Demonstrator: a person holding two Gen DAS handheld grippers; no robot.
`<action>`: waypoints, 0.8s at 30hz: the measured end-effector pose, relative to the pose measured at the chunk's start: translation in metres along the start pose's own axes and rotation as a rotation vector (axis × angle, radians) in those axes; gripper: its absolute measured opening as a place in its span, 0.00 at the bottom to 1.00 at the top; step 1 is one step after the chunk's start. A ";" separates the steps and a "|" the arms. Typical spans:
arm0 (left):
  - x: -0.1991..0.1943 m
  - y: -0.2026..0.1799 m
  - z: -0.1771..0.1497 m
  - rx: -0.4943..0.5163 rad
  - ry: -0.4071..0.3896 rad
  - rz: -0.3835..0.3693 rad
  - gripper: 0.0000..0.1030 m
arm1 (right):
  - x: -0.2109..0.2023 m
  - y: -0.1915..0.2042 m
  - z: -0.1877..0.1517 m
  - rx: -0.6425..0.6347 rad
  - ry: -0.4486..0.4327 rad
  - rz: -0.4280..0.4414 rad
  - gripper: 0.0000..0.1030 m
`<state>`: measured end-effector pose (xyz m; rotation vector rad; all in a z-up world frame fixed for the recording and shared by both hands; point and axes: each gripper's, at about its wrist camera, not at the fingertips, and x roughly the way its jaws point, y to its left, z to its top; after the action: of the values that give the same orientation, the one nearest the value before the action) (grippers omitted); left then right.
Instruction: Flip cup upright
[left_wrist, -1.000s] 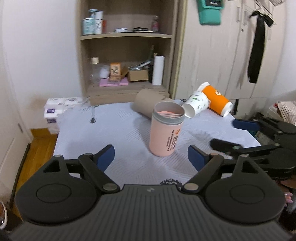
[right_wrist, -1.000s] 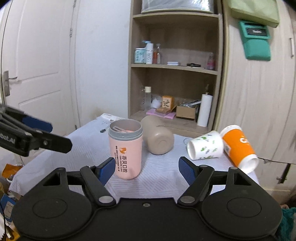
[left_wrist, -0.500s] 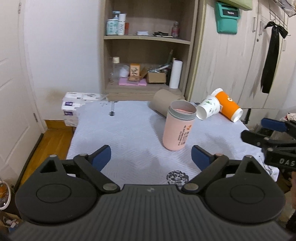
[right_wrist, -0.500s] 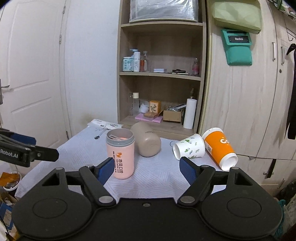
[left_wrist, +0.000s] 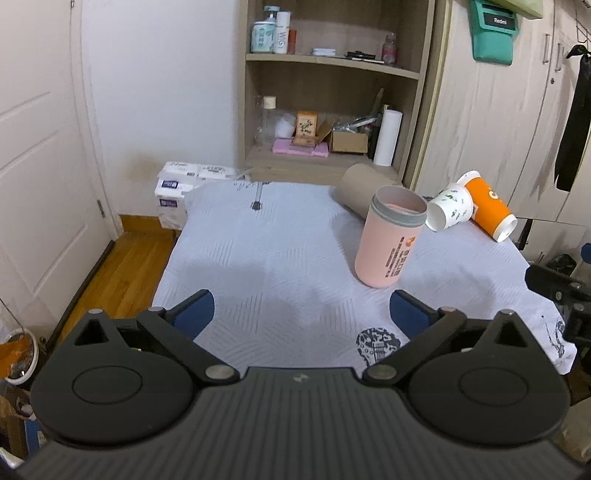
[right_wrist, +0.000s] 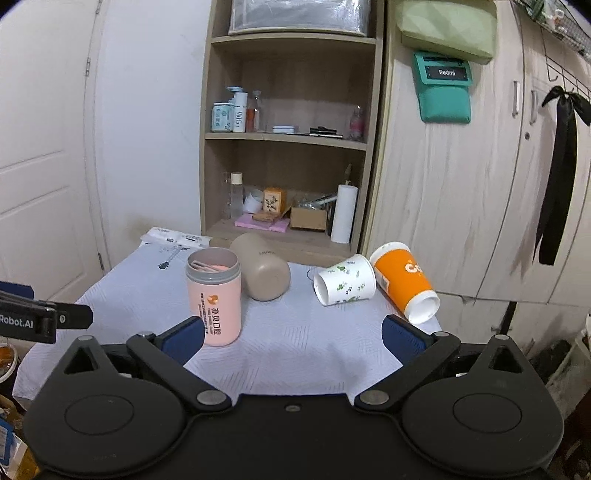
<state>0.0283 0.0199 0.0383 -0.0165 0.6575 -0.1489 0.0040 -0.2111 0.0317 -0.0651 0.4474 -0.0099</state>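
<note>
We find the left gripper (left_wrist: 301, 308) with jaws spread wide and nothing between them, held over the near edge of the worktop (left_wrist: 266, 258). The right gripper (right_wrist: 293, 336) is likewise released, jaws apart and empty, above the near right part of the worktop.

Nearest to both is the pink cup (right_wrist: 214, 295), standing upright with its grey-rimmed mouth up, clear of either gripper. Just behind it lies the beige cup (right_wrist: 264, 273) on its side, base toward the right wrist camera; whether the two touch we cannot tell. To the right of these lies the white leaf-print paper cup (right_wrist: 345, 285) on its side, mouth toward the left. The orange paper cup (right_wrist: 404, 280) lies beside it at the far right edge of the worktop, mouth toward the camera and slightly down. The two paper cups appear to touch.

Behind the worktop stands a wooden shelf unit (right_wrist: 288, 136) holding bottles and boxes.
</note>
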 end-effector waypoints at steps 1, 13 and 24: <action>0.000 0.000 -0.001 -0.001 0.003 0.004 1.00 | 0.000 0.000 0.000 0.006 0.002 -0.002 1.00; 0.001 -0.002 -0.004 0.010 0.024 0.035 1.00 | 0.001 0.005 -0.003 0.027 0.029 -0.089 1.00; 0.004 -0.003 -0.007 0.016 0.047 0.042 1.00 | 0.000 0.005 -0.004 0.034 0.029 -0.083 1.00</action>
<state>0.0265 0.0166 0.0306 0.0167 0.7035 -0.1144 0.0019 -0.2059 0.0282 -0.0498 0.4730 -0.1002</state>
